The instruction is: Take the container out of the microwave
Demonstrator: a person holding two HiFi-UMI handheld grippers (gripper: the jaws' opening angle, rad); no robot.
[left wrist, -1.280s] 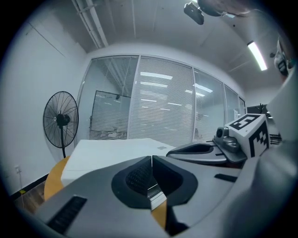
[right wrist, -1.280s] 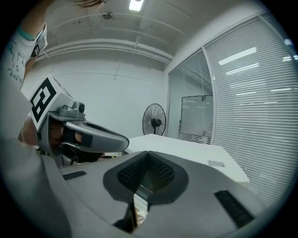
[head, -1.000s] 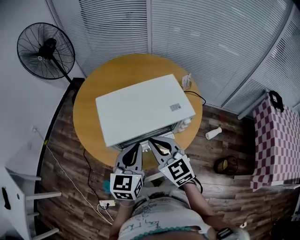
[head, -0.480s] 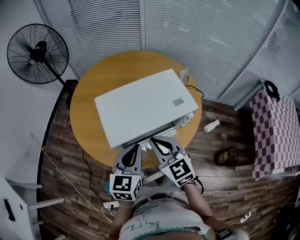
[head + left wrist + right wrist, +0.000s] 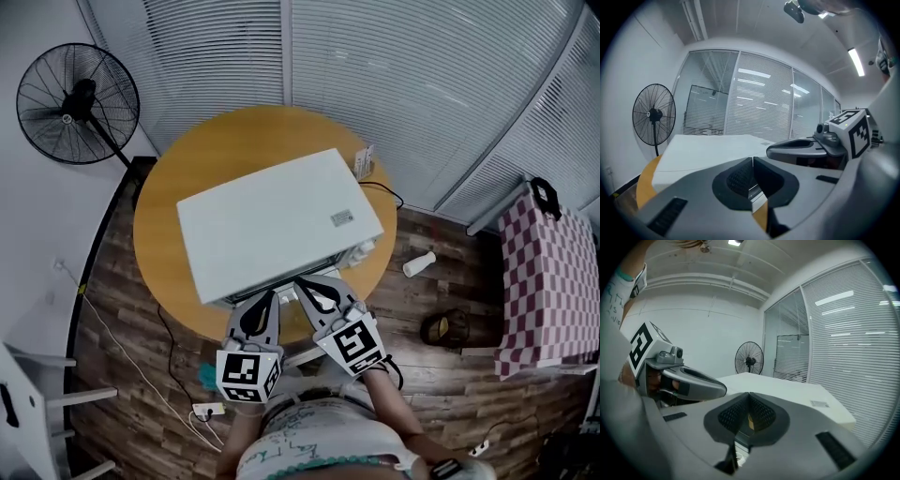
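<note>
Over the last second little of substance has changed. The microwave [image 5: 277, 220] sits slightly further toward 9 o'clock in the head view than before, which reads as a swing of the head camera. It has not shifted on the table [image 5: 164, 202], and the fan [image 5: 75, 103] remains at 10 o'clock of the table. The left gripper [image 5: 265, 300] and right gripper [image 5: 305, 283] remain side by side at 6 o'clock of the microwave. Their tips are at its front lower edge, much as they were a second ago. Left gripper view: the jaws [image 5: 752, 160] are fully together with nothing between them, and only the microwave's edge and a strip of wood show past them. Right gripper view: the jaws [image 5: 749, 394] are likewise closed and empty, with the microwave's white top ahead at 12 o'clock. Each gripper view shows the other gripper alongside. The container appears in no view. Judgement: it is still inside the microwave. The front faces the person and is hidden under the top's overhang in the head view, so whether the door is open cannot be determined. Assessment: the task stands at its opening stage, with the approach made and no grip yet taken. With both sets of jaws closed, one must open before anything can be grasped. Gaining access to the cavity appears to be the next requirement.
</note>
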